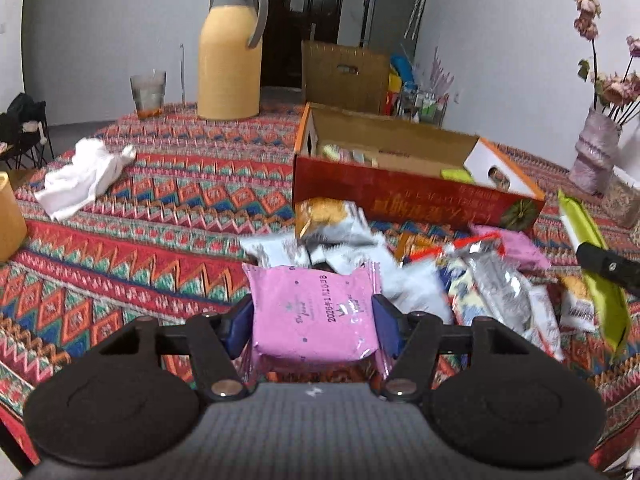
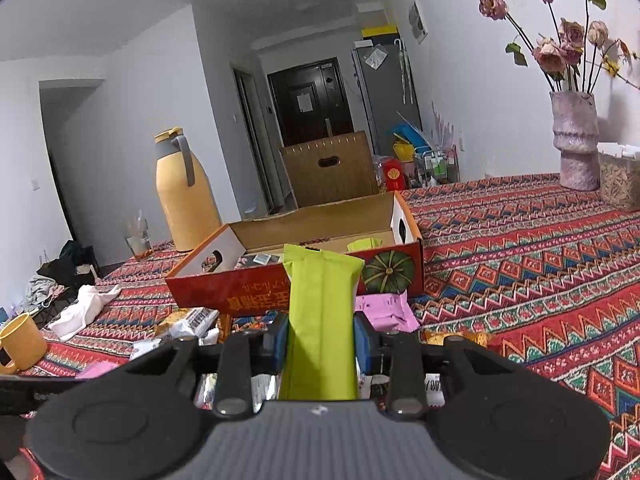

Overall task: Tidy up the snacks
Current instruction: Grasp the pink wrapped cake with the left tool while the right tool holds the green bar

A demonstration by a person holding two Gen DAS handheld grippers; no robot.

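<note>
My left gripper (image 1: 312, 318) is shut on a pink snack packet (image 1: 314, 312), held just above a pile of loose snack packets (image 1: 400, 256) on the patterned tablecloth. My right gripper (image 2: 320, 340) is shut on a long green snack packet (image 2: 320, 312), which also shows at the right edge of the left wrist view (image 1: 592, 264). It is held upright in front of the open red cardboard box (image 2: 248, 292). The box (image 1: 400, 188) lies behind the pile and holds a few packets, among them a green one (image 2: 364, 244).
A yellow thermos jug (image 1: 230, 56), a glass (image 1: 148, 90) and a white cloth (image 1: 84, 176) sit on the left of the table. A yellow mug (image 2: 22, 342) stands at the left edge. A vase of dried flowers (image 2: 574, 140) and a container (image 2: 620, 176) stand at the right.
</note>
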